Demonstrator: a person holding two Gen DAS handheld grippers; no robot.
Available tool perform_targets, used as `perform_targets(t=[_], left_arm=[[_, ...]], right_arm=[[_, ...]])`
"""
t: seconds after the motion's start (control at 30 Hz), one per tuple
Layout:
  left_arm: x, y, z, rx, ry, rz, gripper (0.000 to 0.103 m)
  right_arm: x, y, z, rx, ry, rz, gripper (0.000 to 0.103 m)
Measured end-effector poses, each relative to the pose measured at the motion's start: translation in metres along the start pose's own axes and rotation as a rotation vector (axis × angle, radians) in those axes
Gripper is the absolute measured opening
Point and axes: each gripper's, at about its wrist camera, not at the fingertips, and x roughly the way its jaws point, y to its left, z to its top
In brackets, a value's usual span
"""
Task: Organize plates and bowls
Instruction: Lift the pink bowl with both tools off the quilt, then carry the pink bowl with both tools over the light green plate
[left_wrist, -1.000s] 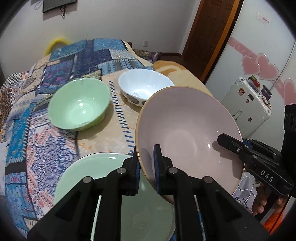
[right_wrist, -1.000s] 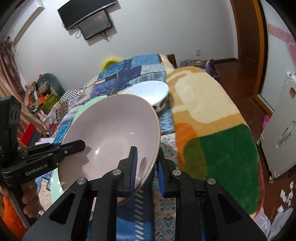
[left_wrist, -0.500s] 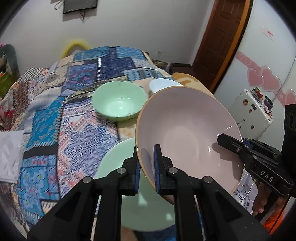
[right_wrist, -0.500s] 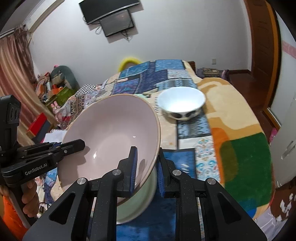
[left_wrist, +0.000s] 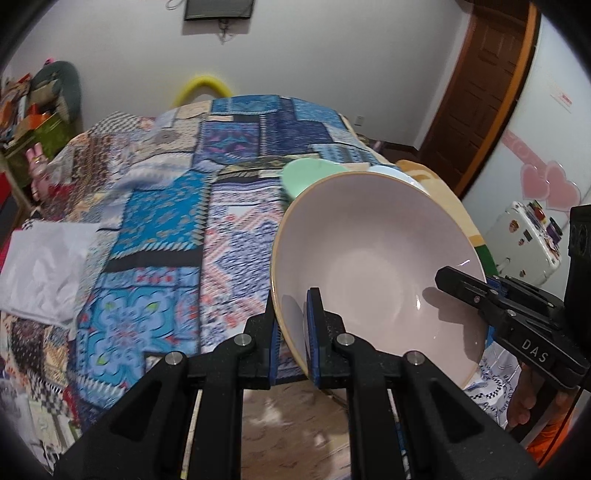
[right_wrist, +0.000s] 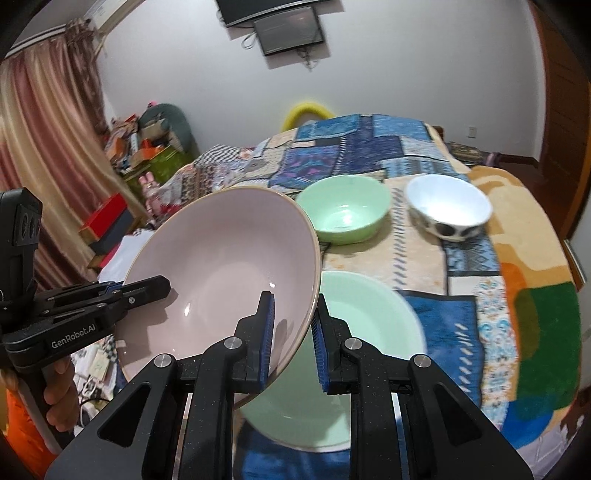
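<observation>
A large pink bowl (left_wrist: 376, 266) hangs tilted in the air, held from both sides. My left gripper (left_wrist: 293, 314) is shut on its near left rim, and my right gripper (left_wrist: 447, 278) clamps the opposite rim. In the right wrist view my right gripper (right_wrist: 293, 306) pinches the pink bowl (right_wrist: 221, 266) at its right edge, with the left gripper (right_wrist: 162, 284) across from it. Below it lies a green plate (right_wrist: 369, 325). Farther back on the bed stand a green bowl (right_wrist: 343, 214) and a white bowl with dark spots (right_wrist: 447, 210). The pink bowl hides most of the green bowl (left_wrist: 306, 173).
All of this rests on a bed with a patchwork blanket (left_wrist: 177, 229) and an orange and green one (right_wrist: 535, 295). A white plastic bag (left_wrist: 40, 269) lies at the bed's left. Clutter (right_wrist: 144, 147) fills the left corner, and a white case (left_wrist: 524, 236) stands right of the bed. A hand (right_wrist: 59, 391) grips the left tool.
Both grippers carried the pink bowl leftward over the bed and slightly up. In the left wrist view the green plate slid out of sight and the two bowls moved behind the pink bowl.
</observation>
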Motion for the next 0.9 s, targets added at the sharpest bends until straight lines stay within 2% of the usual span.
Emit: perform_targets(t=[0.43, 0.9], left_arm=[[-0.015, 0.070, -0.029, -0.106, 0.013, 0.079, 0.012], [0.018, 0.124, -0.052, -0.207, 0.081, 0.100, 0.012]], right_arm=[[0.039, 0.056, -0.006, -0.074, 0.075, 0.080, 0.018], [0.091, 0.081, -0.015, -0.110, 0.188, 0.111, 0.018]])
